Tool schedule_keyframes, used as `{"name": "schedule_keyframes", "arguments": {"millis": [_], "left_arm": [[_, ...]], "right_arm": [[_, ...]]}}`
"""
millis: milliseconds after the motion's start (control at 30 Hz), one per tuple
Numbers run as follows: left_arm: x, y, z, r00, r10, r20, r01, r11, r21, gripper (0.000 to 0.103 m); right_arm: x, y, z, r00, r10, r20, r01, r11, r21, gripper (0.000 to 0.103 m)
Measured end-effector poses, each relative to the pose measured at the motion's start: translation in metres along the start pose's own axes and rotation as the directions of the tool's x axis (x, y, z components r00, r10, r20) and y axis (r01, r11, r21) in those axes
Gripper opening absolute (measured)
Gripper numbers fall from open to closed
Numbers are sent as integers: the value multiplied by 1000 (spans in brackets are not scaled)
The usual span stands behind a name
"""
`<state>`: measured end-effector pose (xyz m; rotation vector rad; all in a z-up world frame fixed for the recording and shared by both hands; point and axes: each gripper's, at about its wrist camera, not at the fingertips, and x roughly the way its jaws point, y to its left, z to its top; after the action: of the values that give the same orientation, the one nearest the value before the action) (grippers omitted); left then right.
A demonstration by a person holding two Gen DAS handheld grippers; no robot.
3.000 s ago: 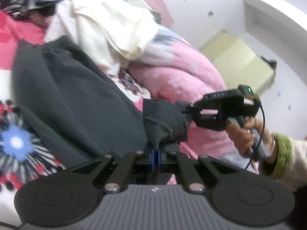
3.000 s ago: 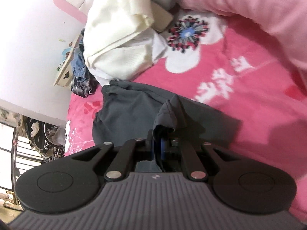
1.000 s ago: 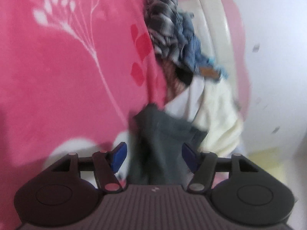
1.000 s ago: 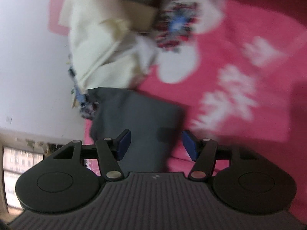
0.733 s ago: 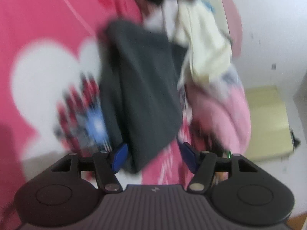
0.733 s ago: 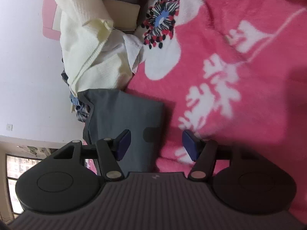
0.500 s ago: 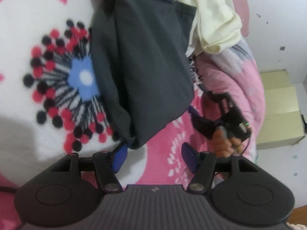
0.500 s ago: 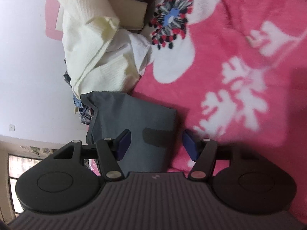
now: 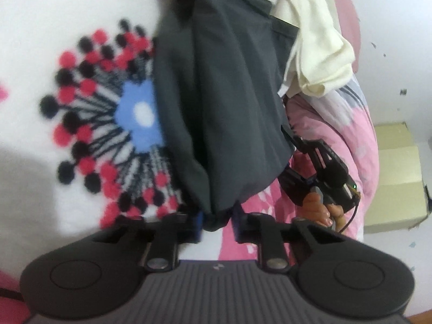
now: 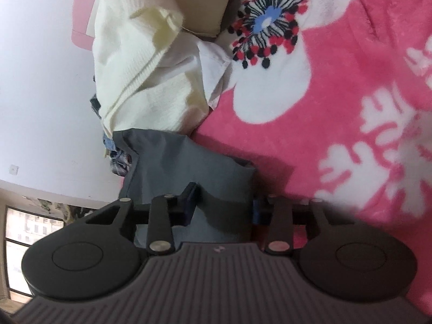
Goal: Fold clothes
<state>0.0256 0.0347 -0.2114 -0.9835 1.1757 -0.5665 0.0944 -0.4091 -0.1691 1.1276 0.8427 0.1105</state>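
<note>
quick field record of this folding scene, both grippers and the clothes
surface: pink floral blanket
garment: dark grey garment, partly folded, lying on the blanket
left gripper: jaws closing, near corner of the garment between them
right gripper: jaws closing, garment edge between them, pads not yet pressing
nearby: cream clothes heaped beyond the garment

Right gripper (image 10: 221,206): jaws closing, blue-padded fingers (image 10: 190,202) either side of a fold of dark grey garment (image 10: 189,167), which passes between them. Garment lies on a pink blanket (image 10: 364,54) with white blossoms and one flower motif (image 10: 267,24) with a blue centre and red and black dots. Cream knitted garment (image 10: 145,67) heaped beyond, its edge touching the grey one. White wall (image 10: 40,81) at left; window (image 10: 16,240) in the lower left corner
</note>
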Motion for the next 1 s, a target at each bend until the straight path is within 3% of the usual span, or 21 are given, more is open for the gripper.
{"name": "schedule_keyframes", "arguments": {"millis": [200, 400, 600, 700, 800, 933, 967, 1000], "left_arm": [[-2, -2, 1, 999, -40, 22, 40, 999, 15, 7], [-26, -6, 0, 997, -75, -17, 76, 991, 109, 6], [-80, -13, -14, 981, -82, -173, 127, 955, 269, 6], [-106, -19, -30, 961, -35, -274, 140, 917, 374, 6], [-121, -13, -52, 939, 33, -342, 125, 894, 429, 6], [-119, 14, -77, 913, 208, -352, 1, 860, 510, 9], [-118, 21, -82, 904, 250, -348, -34, 851, 525, 10], [-120, 27, -83, 902, 264, -340, -60, 859, 508, 11]], "right_arm": [[-6, 4, -6, 999, -32, 37, 34, 999, -36, 7], [-40, 11, -36, 987, -8, 159, 14, 999, -31, 5], [-106, -8, -126, 960, 11, 281, -43, 993, 109, 5], [-143, -16, -185, 947, -14, 321, -46, 983, 178, 4], [-178, -23, -244, 939, -85, 333, 8, 974, 225, 4], [-195, -46, -298, 940, -196, 281, 114, 953, 281, 5], [-193, -50, -303, 938, -224, 264, 146, 947, 286, 9], [-192, -52, -305, 934, -256, 249, 183, 942, 282, 10]]}}
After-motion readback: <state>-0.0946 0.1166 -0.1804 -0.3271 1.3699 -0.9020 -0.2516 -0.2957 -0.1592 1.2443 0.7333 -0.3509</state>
